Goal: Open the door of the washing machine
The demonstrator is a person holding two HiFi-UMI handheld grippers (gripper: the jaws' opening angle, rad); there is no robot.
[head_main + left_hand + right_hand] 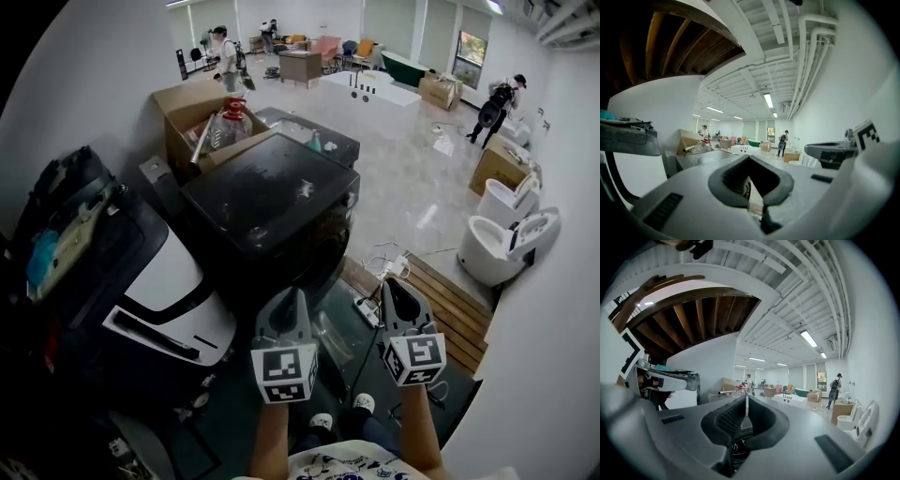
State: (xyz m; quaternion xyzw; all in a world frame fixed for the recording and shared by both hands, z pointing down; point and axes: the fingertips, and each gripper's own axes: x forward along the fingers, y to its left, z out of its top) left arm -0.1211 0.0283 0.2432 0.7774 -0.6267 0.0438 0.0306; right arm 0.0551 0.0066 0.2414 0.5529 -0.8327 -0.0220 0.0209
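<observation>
Currently the left gripper (294,294) and right gripper (390,285) hover before the black washing machine (267,202), jaws together, empty. Open one first, then hook the machine's door edge.

Hemmed in at left by white appliance (173,291), just beside washing machine (267,211). Closed off behind by cardboard box (192,108). Open floor at right, toward toilets (502,246). Low at front right: power strip (366,309) and cables beside wooden slats (455,305).
</observation>
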